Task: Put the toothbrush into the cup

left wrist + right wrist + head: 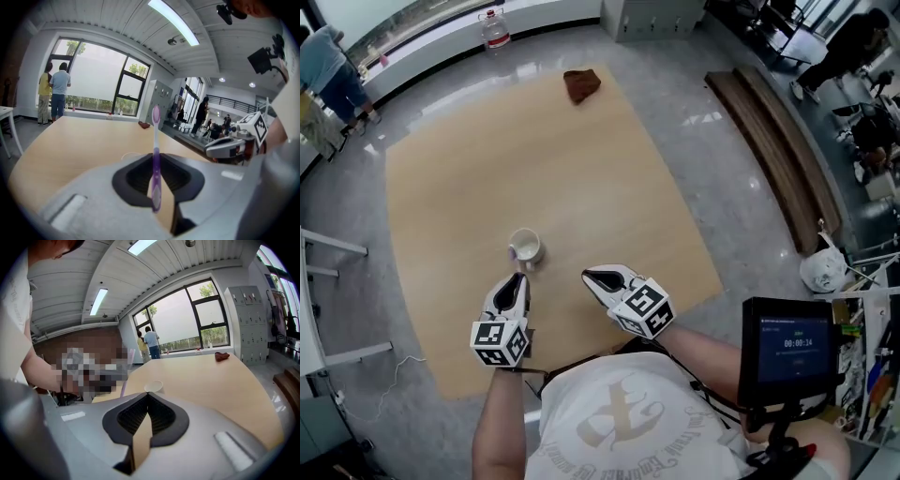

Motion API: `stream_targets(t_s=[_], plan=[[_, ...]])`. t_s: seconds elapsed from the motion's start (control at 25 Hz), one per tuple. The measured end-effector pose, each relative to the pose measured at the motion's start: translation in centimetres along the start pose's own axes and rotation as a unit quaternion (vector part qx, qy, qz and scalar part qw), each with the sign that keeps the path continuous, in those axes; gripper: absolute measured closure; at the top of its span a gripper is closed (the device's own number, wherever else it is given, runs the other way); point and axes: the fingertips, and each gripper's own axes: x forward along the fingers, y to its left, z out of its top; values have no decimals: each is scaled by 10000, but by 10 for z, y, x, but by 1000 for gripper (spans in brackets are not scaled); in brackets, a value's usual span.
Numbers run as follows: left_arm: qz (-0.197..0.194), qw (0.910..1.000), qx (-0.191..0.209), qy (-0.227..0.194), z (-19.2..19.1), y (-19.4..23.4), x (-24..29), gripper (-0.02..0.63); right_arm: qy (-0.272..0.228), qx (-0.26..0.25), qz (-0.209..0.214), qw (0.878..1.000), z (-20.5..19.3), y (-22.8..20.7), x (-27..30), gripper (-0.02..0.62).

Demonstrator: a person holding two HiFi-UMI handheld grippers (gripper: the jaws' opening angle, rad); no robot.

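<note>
Left gripper (518, 277) clamps an upright purple toothbrush (155, 159) beside the white cup (526, 248) near the surface's (534, 159) near edge; right gripper (591, 275) alongside, jaws together, empty.

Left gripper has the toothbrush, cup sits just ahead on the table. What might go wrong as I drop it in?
1. The toothbrush is pinched low on its handle in the left gripper, most of its length above the jaws; it may pivot or slip when tilted.
2. The cup stands free on the table, the right gripper shut and off it; a bump could tip it.
</note>
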Motion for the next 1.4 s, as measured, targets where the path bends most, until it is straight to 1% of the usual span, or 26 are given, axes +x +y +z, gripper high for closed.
stream_targets(t_s=[0.16,0.28,0.36,0.48,0.64,0.76,0.84,0.96,1.08,1.2,1.32,1.4], plan=[[-44,9999,62,-88,1,-2,7,555,31,9,-52,10000,-7,-4,-5,584],[-213,9996,87,-139,3,-17,16,555,73,44,-195,9998,-11,-13,-20,584],[-257,9994,122,-183,11,-21,17,555,83,57,-220,9997,-10,-14,-24,584],[-182,9991,212,-309,27,-9,14,555,56,100,-107,9999,-8,-9,-12,584],[-143,9975,316,-616,44,6,31,555,57,115,-110,9999,-10,-18,2,584],[-230,9957,344,-829,56,7,39,555,56,133,-142,9998,-9,-23,1,584],[-324,9945,336,-943,62,8,37,555,51,175,-179,9997,-10,-19,-3,584],[-345,9937,318,-1017,68,15,37,555,53,242,-248,9994,-12,-12,-8,584],[-241,9943,369,-966,64,22,57,555,71,292,-306,9991,-19,-23,-11,584],[-48,9952,484,-854,57,29,82,555,88,375,-353,9986,-24,-35,-13,584],[214,9948,714,-699,45,31,94,555,102,463,-434,9979,-28,-39,-19,584],[438,9928,971,-545,30,35,99,555,106,512,-497,9974,-33,-40,-24,584]])
